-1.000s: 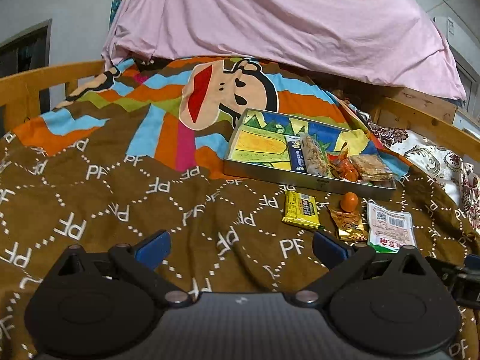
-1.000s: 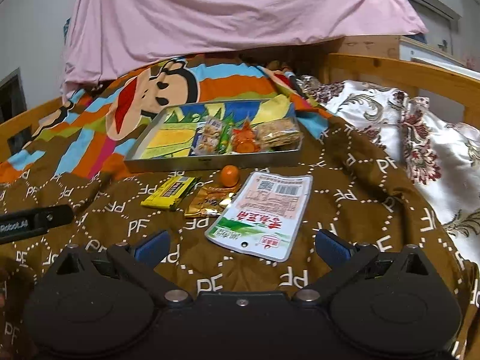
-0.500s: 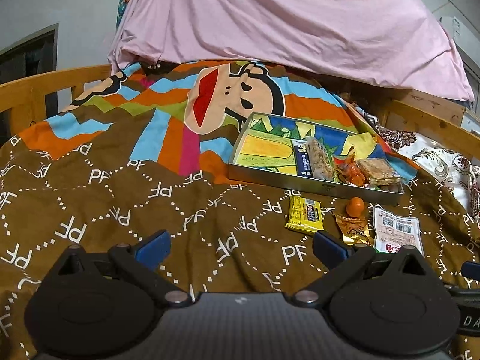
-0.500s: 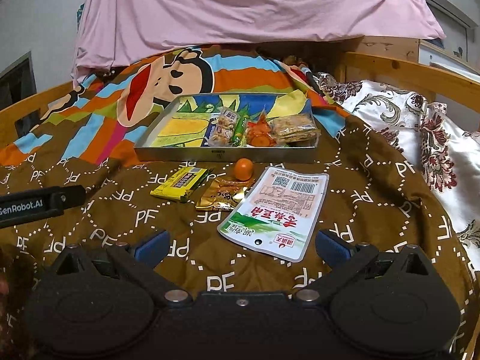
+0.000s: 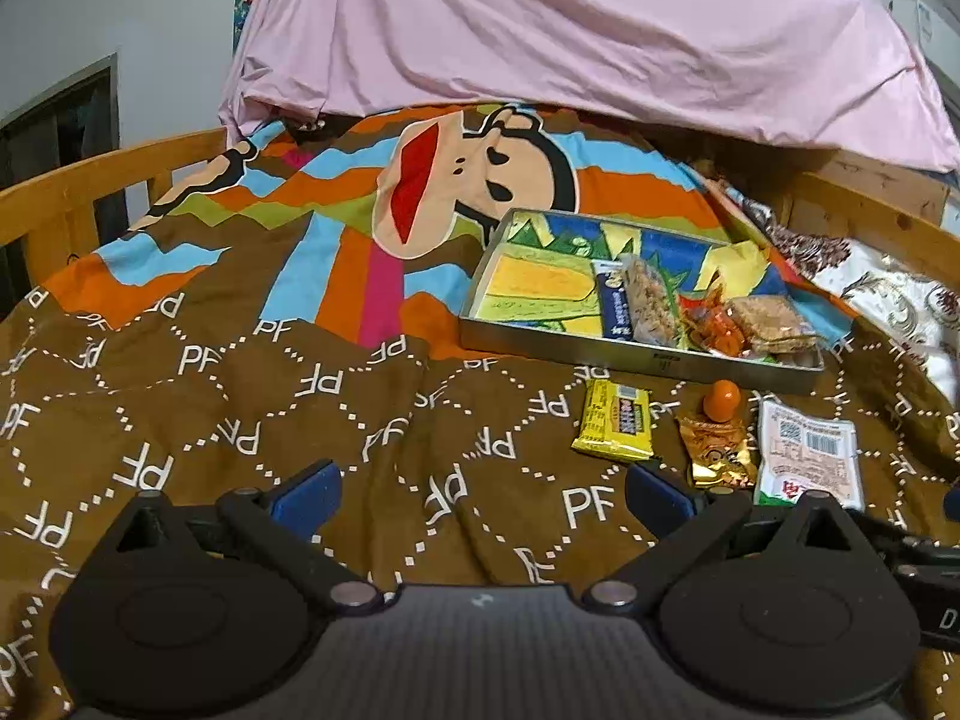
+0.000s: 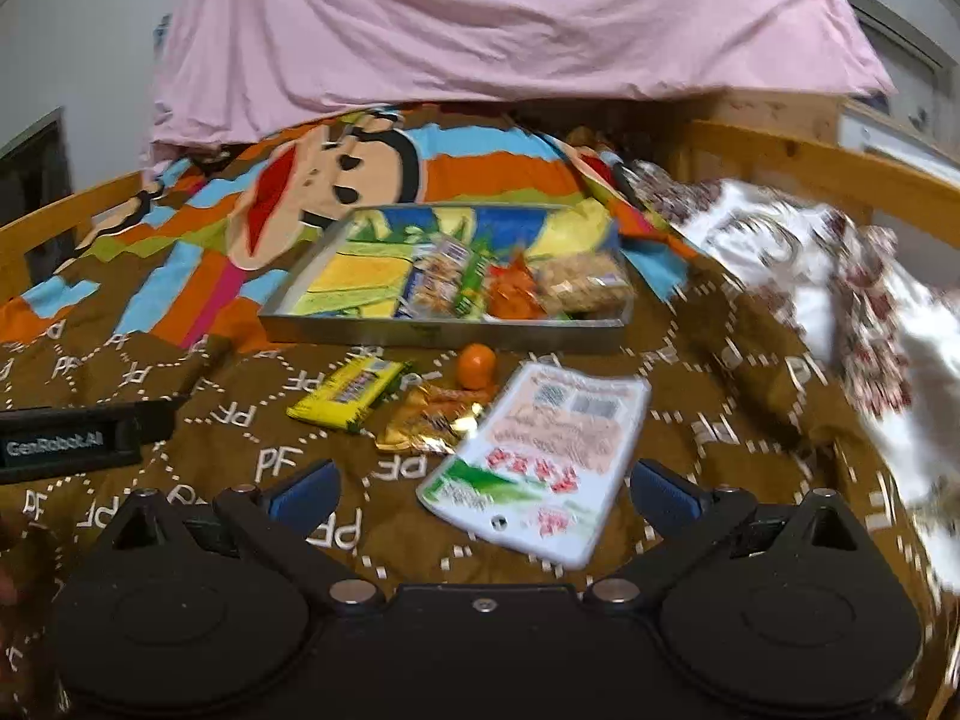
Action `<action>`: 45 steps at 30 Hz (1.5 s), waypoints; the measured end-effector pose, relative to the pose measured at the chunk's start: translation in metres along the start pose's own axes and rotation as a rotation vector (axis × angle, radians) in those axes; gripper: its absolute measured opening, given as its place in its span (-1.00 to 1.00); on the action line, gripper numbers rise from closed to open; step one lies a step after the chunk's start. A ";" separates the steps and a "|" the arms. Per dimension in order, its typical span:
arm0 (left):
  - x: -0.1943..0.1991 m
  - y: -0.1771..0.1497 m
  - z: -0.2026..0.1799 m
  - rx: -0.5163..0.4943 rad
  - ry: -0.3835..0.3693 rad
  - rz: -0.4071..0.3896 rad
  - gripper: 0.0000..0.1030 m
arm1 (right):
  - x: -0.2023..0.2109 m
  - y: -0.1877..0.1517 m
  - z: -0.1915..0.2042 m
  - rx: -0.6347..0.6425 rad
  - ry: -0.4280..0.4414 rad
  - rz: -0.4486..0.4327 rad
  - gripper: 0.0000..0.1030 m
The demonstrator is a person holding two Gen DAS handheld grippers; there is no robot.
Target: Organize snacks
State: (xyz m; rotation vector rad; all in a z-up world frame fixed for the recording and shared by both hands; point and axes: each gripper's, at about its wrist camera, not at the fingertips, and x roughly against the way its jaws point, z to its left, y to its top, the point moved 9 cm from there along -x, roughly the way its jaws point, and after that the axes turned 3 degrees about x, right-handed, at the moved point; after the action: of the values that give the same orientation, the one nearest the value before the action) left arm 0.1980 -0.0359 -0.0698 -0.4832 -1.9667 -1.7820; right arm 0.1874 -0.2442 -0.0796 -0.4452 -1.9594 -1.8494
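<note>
A shallow metal tray (image 5: 600, 354) (image 6: 336, 333) with a colourful lining rests on the bed and holds several wrapped snacks at its right end. In front of it lie a yellow bar (image 5: 615, 427) (image 6: 348, 399), a small orange ball (image 5: 723, 400) (image 6: 477, 366), a gold-orange packet (image 5: 717, 453) (image 6: 432, 420) and a flat white pouch (image 5: 807, 459) (image 6: 540, 456). My left gripper (image 5: 480, 489) stands open over bare blanket, left of the loose snacks. Just short of the white pouch, my right gripper (image 6: 483, 489) is open with nothing between its fingers.
A brown "PF" blanket with a cartoon print (image 5: 240, 396) covers the bed. Wooden rails (image 5: 90, 192) (image 6: 810, 162) run along both sides. A pink sheet (image 5: 570, 30) hangs at the back. A floral quilt (image 6: 840, 276) lies right. The left gripper's body (image 6: 72, 435) shows at left in the right wrist view.
Both grippers have drifted; the tray and snacks now sit further right in the left view and the right view is motion-blurred, closer to the white pouch. Nothing was picked up.
</note>
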 end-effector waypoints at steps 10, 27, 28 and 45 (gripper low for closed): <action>0.001 0.012 -0.007 -0.001 0.043 -0.012 0.99 | -0.017 0.015 0.025 0.225 0.096 -0.064 0.99; -0.051 0.025 -0.043 -0.131 0.071 0.023 0.99 | -0.070 0.007 0.012 0.278 0.057 -0.006 0.99; -0.055 0.026 -0.047 -0.148 0.076 0.024 0.99 | -0.074 0.005 0.011 0.269 0.058 0.009 0.99; -0.091 0.023 -0.064 -0.132 0.004 0.068 0.99 | -0.111 -0.016 -0.014 0.040 -0.019 0.151 0.99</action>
State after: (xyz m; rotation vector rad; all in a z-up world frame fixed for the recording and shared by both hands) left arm 0.2926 -0.0942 -0.0944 -0.5809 -1.8157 -1.8758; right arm 0.2768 -0.2537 -0.1478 -0.5829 -1.9158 -1.7154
